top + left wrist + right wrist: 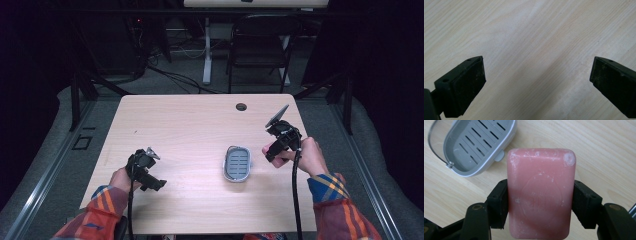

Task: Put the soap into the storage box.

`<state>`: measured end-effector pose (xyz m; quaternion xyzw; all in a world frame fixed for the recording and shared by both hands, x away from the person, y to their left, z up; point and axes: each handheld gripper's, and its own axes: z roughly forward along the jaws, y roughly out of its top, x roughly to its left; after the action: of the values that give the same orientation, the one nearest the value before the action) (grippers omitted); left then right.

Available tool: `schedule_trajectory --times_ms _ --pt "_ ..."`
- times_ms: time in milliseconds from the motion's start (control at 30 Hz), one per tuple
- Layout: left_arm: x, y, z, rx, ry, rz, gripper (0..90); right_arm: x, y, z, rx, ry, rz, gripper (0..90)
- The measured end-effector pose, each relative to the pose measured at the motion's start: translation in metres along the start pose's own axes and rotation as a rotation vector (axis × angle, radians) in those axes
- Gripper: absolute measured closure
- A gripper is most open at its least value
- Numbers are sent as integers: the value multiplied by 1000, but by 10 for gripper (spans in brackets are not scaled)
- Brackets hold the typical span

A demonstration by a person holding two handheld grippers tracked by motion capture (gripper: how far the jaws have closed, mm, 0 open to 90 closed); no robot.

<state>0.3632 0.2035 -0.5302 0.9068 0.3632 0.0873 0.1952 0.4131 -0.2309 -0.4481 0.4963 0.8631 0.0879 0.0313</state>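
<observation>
From above, my right gripper (274, 150) hangs just right of the grey soap dish (237, 163), so I should carry leftward and lower flat. My left gripper (536, 77) gapes wide over bare table (524, 37). Right view: jaws pinch the pink soap bar (541, 195); I judge it slippery.

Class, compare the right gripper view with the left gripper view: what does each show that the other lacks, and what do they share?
Right gripper view alone: a pink soap bar clamped between the right gripper jaws, and a grey slotted soap dish lying empty on the table beyond. Left gripper view alone: the left gripper with jaws wide apart and nothing between them. Both: black jaws rising from the bottom over the light wooden table.
</observation>
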Motion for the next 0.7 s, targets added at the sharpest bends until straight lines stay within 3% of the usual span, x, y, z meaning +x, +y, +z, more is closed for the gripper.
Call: schedule_trajectory --times_ms 100,133,433,567,700 --pt "0 -1 -1 -6 -2 1 1 2 5 -2 8 -5 -10 371" --pt "0 -1 -1 -5 -4 3 1 4 7 -1 -8 1 6 371" --pt "-1 -1 -2 -12 0 4 1 15 26 -1 9 1 -37 371" --pt "0 -1 -1 -6 -5 -1 1 22 33 -1 -22 7 -24 371" --pt "-1 -1 -2 -7 -3 0 1 25 41 0 -4 10 -48 371"
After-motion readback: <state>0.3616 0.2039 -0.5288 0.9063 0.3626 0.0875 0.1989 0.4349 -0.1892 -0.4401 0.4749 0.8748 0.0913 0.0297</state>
